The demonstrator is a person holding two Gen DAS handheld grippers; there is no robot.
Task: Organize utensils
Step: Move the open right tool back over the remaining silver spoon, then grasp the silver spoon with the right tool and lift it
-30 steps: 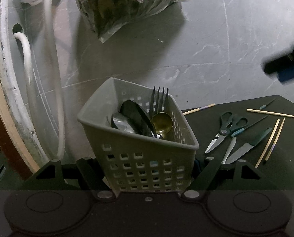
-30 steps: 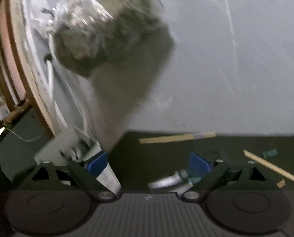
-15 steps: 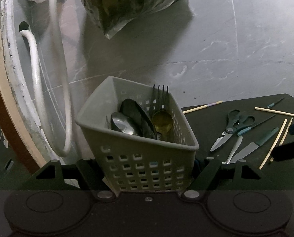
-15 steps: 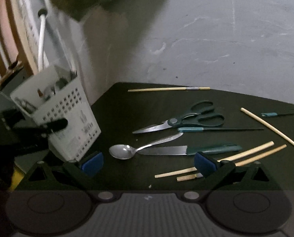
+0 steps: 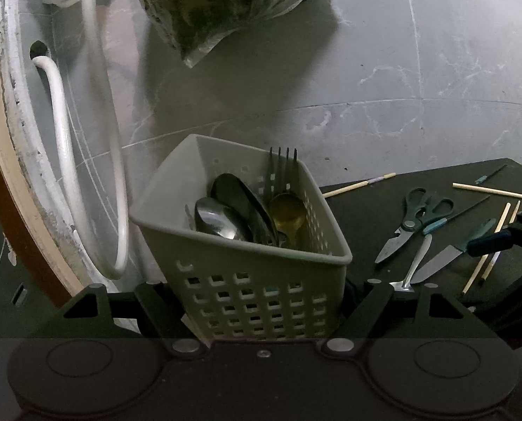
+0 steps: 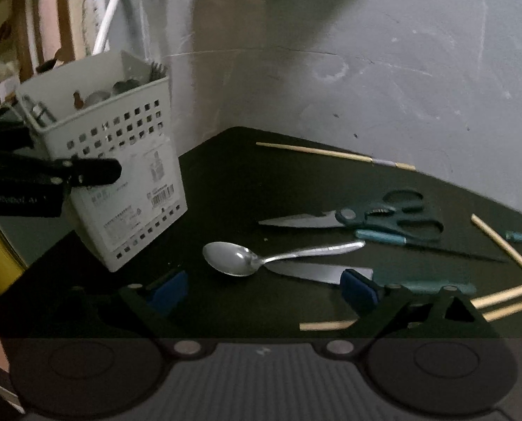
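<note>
Left wrist view: left tool (image 5: 261,291) clamps gray basket (image 5: 253,280) at counter's (image 5: 366,217) left edge; fork (image 5: 282,168), 3 spoons inside.
Right wrist view: right tool (image 6: 262,289) spread wide, nothing held, fingers flanking loose spoon (image 6: 246,259); knife (image 6: 317,272), scissors (image 6: 366,217) just beyond.

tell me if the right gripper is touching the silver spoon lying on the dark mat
Apart. The right wrist view shows the open right gripper with dark mat visible between its blue pads and the silver spoon.
</note>
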